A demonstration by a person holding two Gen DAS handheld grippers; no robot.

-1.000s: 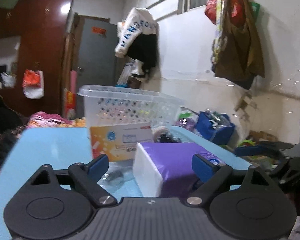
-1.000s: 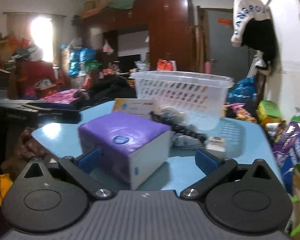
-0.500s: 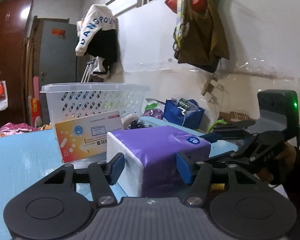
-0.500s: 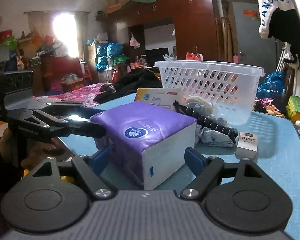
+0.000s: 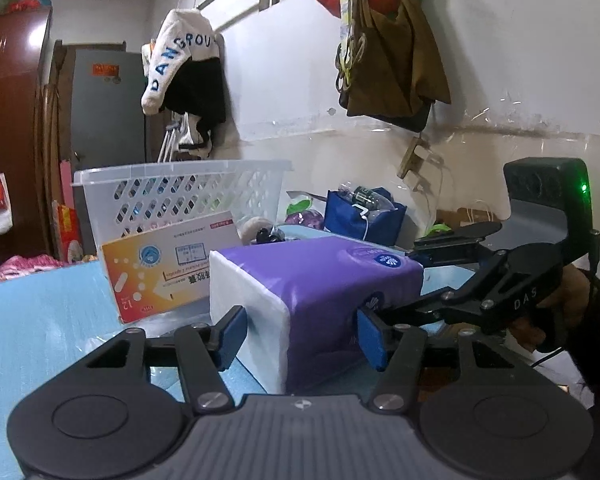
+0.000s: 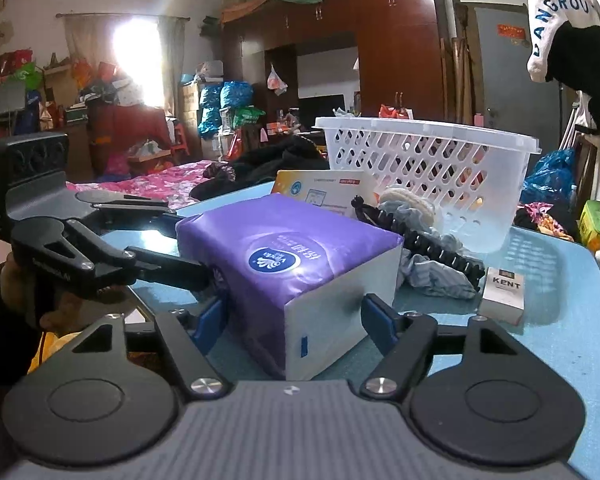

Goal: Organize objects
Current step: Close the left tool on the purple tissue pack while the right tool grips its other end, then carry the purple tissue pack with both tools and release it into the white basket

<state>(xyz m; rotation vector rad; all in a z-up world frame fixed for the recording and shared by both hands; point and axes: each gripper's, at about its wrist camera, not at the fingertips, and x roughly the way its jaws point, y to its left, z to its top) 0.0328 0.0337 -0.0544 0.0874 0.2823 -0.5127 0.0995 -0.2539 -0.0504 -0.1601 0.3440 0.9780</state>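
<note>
**Desk editor:** Claws first, what are they doing?

**Photographer:** Left claw (image 5: 300, 330) and right claw (image 6: 296, 320) both straddle the purple tissue pack (image 5: 319, 280), which sits on the blue desk (image 5: 40, 320) at centre frame. Each claw is spread, blue pads flanking a corner of the pack. I cannot tell whether any pad actually touches the wrapper; neither looks clenched on it.

**Desk editor:** Risk from here?

**Photographer:** My judgement: two claws closing on one soft pack from opposite ends. The right claw's fingers reach in from the right of the left-wrist view, close to the left claw's right pad (image 5: 369, 336), so the fingers may collide. The wrapper is slick and the pack squashy, so a corner grip could slide off or twist it.

**Desk editor:** Beyond the pack?

**Photographer:** Orange-and-white medicine box (image 5: 172, 264) leans just behind it; black hair clip (image 6: 419, 248) and crumpled cloth (image 6: 435, 276) lie near its far side, with a Kent cigarette pack (image 6: 503, 292) at right. A shoved pack could knock the box flat or drag the clip. White basket (image 6: 427, 176), upper right, stands behind them, a likely destination.
</note>
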